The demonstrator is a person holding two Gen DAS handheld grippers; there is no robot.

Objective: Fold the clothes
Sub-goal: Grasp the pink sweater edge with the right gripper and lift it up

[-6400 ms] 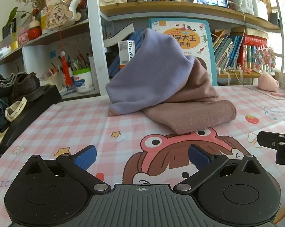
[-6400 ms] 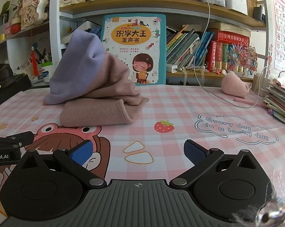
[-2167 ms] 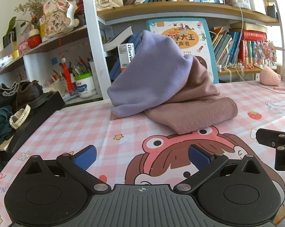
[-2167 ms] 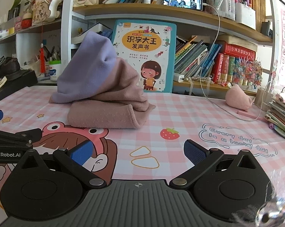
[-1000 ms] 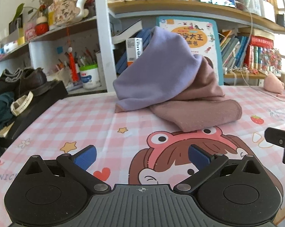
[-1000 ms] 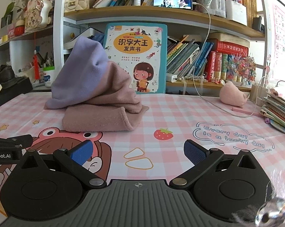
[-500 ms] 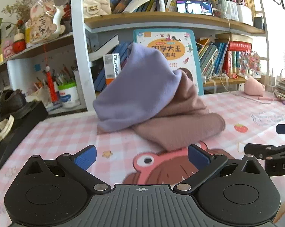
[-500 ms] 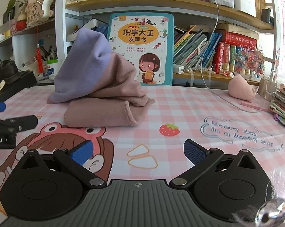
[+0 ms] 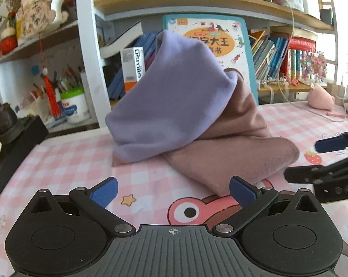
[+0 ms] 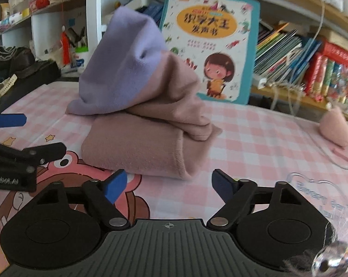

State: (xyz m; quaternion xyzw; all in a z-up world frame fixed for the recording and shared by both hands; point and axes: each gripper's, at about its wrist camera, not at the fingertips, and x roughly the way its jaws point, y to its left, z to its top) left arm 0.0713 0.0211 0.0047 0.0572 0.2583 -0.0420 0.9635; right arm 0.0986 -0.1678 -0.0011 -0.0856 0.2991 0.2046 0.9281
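While both the left gripper and right gripper gape empty, only the right view, seemingly, shows the garment's cuff.

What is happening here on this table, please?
A person holds two tongs over a pink table to fold clothes. A heap of cloth, the purple part draped over the pink part, lies unfolded. The left tongs and right tongs are open, close in front of the heap and touching nothing. No fold has begun.
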